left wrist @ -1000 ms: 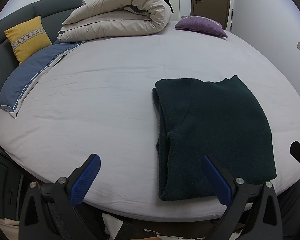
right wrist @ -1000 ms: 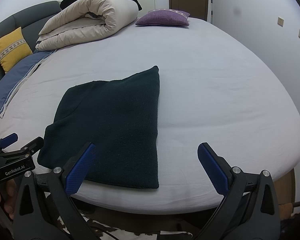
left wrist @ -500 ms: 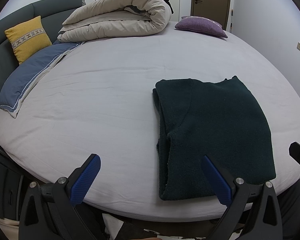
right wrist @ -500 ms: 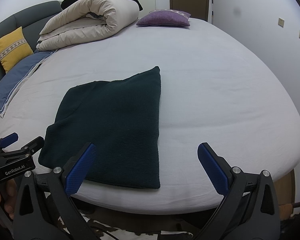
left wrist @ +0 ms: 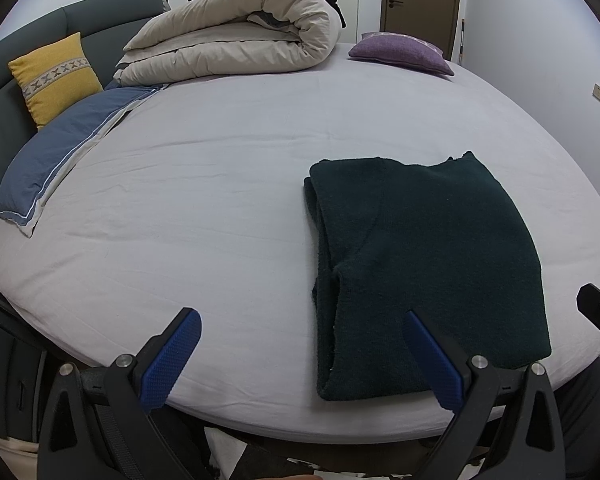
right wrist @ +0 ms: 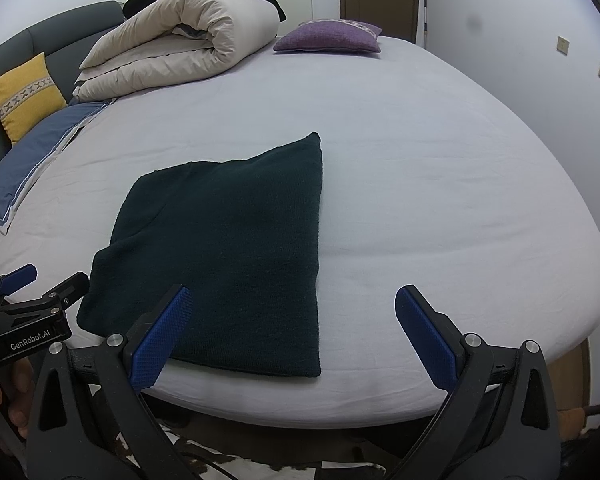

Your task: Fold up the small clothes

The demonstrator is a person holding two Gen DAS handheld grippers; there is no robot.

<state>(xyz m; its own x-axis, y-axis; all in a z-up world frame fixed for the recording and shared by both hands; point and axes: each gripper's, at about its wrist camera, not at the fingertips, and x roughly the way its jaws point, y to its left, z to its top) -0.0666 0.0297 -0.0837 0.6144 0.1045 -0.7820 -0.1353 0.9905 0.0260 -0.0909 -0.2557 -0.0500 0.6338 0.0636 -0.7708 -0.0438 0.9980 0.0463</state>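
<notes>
A dark green knit garment [left wrist: 428, 264] lies folded into a flat rectangle near the front edge of the bed [left wrist: 220, 208]; it also shows in the right wrist view [right wrist: 228, 248]. My left gripper [left wrist: 300, 352] is open and empty, held off the bed's front edge, its right finger over the garment's near left corner. My right gripper [right wrist: 292, 328] is open and empty, held in front of the garment's near right corner. The left gripper also shows at the left of the right wrist view [right wrist: 40, 284].
A rolled beige duvet [left wrist: 236, 52] lies at the back of the bed. A purple cushion [left wrist: 400, 52] sits at the back right. A yellow cushion [left wrist: 54, 76] and a blue pillow [left wrist: 60, 160] lie at the left by the grey headboard. A wall is at the right.
</notes>
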